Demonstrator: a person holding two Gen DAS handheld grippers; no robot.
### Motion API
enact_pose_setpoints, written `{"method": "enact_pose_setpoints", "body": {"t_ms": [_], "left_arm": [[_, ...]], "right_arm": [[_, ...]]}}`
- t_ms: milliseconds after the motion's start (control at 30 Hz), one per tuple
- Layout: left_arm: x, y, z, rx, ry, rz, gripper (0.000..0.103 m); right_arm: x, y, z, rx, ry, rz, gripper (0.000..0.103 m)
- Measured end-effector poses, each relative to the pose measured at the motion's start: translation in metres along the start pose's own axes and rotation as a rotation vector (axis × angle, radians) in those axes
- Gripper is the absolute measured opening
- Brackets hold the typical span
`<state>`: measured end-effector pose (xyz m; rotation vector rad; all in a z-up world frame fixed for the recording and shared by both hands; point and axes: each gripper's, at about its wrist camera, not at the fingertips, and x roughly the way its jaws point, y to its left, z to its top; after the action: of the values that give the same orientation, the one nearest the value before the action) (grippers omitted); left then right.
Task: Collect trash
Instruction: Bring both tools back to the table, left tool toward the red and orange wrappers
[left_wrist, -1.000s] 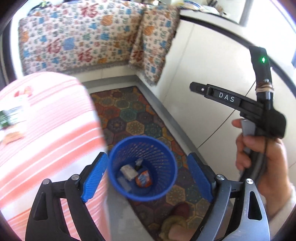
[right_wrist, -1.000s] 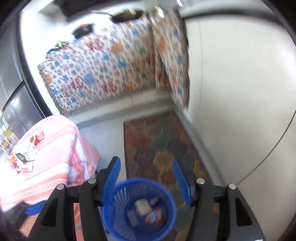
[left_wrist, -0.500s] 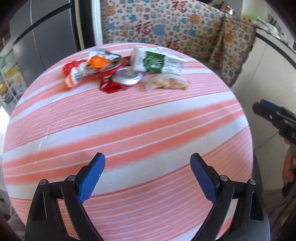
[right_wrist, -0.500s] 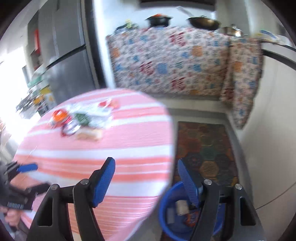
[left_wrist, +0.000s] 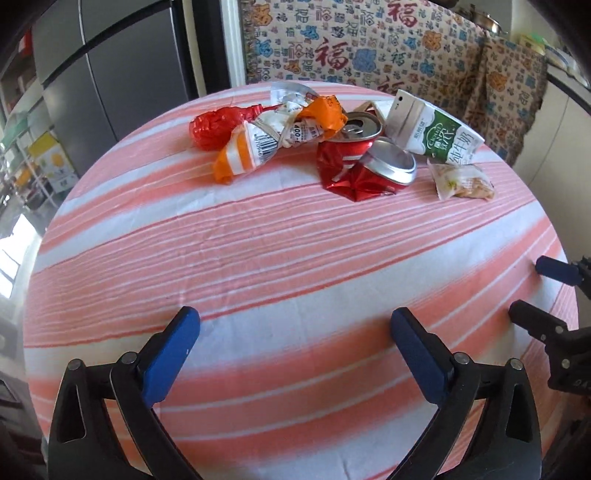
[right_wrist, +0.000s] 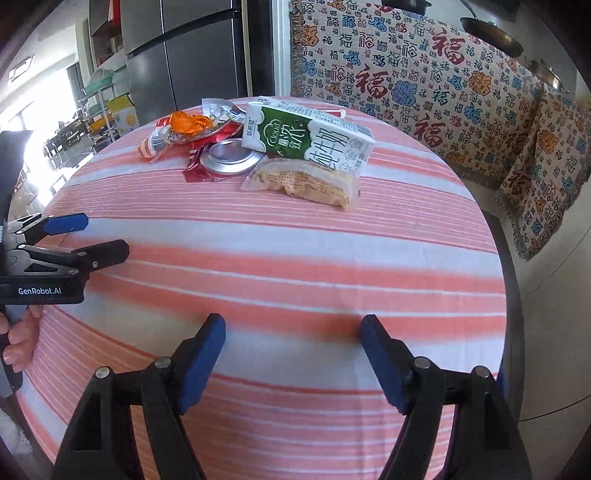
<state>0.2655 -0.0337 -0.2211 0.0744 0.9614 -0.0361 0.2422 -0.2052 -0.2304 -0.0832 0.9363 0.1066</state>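
A round counter (left_wrist: 295, 288) covered in a pink-and-white striped cloth is seen from both wrist views, with the trash gathered in one cluster at its far side. Largest in that cluster is one white and green milk carton (left_wrist: 432, 127), lying on its side at the right end. Next to it, one crushed red drink can (left_wrist: 364, 158) is seen, bent in the middle so that both silver ends show. One twisted orange and white wrapper (left_wrist: 258, 144) with a barcode lies touching the can on its left, and one crumpled red wrapper (left_wrist: 218, 123) is found just beyond that. One small clear packet of a pale snack (left_wrist: 461, 181) rests in front of the carton. The left tongs (left_wrist: 295, 332) are spread wide over the near, bare cloth, the jaws having just been opening, with nothing between them. The right tongs (right_wrist: 291, 332) are likewise parted and empty, their jaws also having just been opening.
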Motion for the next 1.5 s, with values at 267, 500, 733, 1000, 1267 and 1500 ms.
{"method": "enact_pose_setpoints", "body": {"t_ms": [267,500,733,1000,1267,1500], "left_arm": [[0.014,0.02,0.019,0.009,-0.006,-0.026,0.103],[0.015,0.017,0.019,0.006,-0.008,-0.019,0.103],[0.021,0.017,0.032,0.088,0.025,-0.068,0.103],[0.042,0.027,0.077,0.157,-0.031,-0.095,0.1],[0.04,0.016,0.088,0.235,-0.065,-0.061,0.043],[-0.007,0.028,0.063,0.134,-0.011,-0.13,0.038]], "right_arm": [[0.032,0.007,0.035,0.06,0.032,-0.03,0.1],[0.033,0.008,0.039,0.068,0.014,-0.035,0.103],[0.033,0.008,0.039,0.068,0.014,-0.034,0.103],[0.034,0.008,0.039,0.069,0.014,-0.034,0.103],[0.035,0.008,0.04,0.07,0.014,-0.033,0.103],[0.035,0.008,0.04,0.071,0.014,-0.033,0.103]]}}
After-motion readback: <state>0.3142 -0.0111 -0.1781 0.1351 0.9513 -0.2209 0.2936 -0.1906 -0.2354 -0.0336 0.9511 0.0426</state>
